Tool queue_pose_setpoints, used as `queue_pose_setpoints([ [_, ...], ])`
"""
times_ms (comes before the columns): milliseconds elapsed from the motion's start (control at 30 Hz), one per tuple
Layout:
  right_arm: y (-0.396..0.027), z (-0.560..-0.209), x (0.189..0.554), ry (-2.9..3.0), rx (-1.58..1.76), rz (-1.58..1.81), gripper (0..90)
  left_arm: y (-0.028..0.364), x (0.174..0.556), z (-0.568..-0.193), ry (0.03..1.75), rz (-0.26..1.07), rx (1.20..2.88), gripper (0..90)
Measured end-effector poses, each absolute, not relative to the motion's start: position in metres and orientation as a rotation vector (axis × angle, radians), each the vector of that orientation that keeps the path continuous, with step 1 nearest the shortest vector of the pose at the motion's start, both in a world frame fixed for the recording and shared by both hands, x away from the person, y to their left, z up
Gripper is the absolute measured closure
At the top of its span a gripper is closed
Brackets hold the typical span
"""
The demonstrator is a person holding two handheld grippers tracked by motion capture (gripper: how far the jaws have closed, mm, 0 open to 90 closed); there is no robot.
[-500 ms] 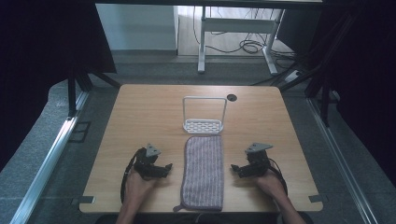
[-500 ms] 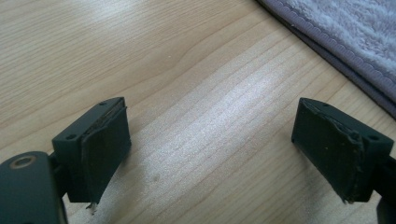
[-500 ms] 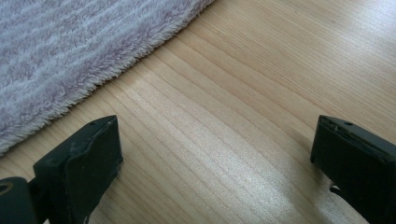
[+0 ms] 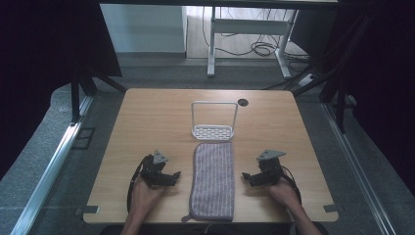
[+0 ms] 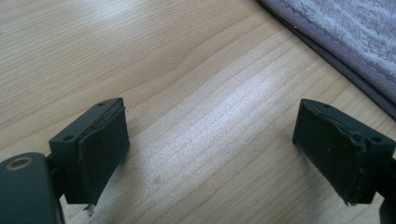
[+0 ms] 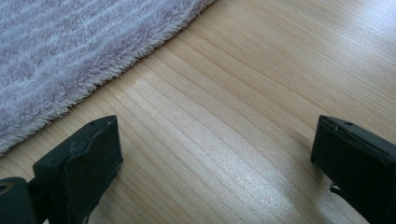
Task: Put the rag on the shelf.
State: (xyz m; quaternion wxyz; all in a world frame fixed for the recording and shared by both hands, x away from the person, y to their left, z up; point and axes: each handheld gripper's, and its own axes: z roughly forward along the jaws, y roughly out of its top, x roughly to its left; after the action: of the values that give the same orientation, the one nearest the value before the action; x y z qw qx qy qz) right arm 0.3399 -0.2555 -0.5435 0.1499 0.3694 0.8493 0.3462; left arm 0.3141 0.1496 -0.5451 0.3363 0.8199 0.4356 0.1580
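Observation:
A striped purple-grey towel [image 4: 212, 179] lies flat along the table's near middle, folded lengthwise. My left gripper [image 4: 172, 176] rests on the wood just left of it, open, its jaws wide apart over bare table [image 5: 210, 149]; the towel's hemmed edge [image 5: 345, 51] shows at that view's upper right. My right gripper [image 4: 246, 177] sits on the wood just right of the towel, also open with nothing between its jaws [image 6: 215, 172]. The towel's fluffy pile [image 6: 70, 56] covers the upper left of the right gripper view.
A white wire rack [image 4: 213, 121] with a perforated base stands just beyond the towel's far end. A dark cable hole [image 4: 242, 102] sits in the table near the far edge. Black curtains hang at both sides; a desk frame and cables stand on the floor beyond.

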Motion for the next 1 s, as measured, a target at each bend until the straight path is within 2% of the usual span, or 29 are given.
queue_pose_setpoints([
  [400,-0.255,-0.542,0.34,2.455,1.062,0.972,1.7,0.15,0.314,-0.545,1.138,0.414,2.136,10.8],
  [533,-0.255,-0.54,0.34,2.463,1.069,0.963,4.6,0.15,0.314,-0.545,1.136,0.414,2.132,12.2],
  [600,-0.256,-0.538,0.34,2.467,1.074,0.954,9.8,0.15,0.314,-0.544,1.133,0.407,2.137,13.4],
  [700,-0.258,-0.536,0.341,2.473,1.088,0.948,13.1,0.149,0.315,-0.541,1.119,0.389,2.142,14.4],
  [1000,-0.261,-0.526,0.346,2.452,1.135,0.997,13.8,0.147,0.317,-0.534,1.087,0.357,2.136,17.2],
])
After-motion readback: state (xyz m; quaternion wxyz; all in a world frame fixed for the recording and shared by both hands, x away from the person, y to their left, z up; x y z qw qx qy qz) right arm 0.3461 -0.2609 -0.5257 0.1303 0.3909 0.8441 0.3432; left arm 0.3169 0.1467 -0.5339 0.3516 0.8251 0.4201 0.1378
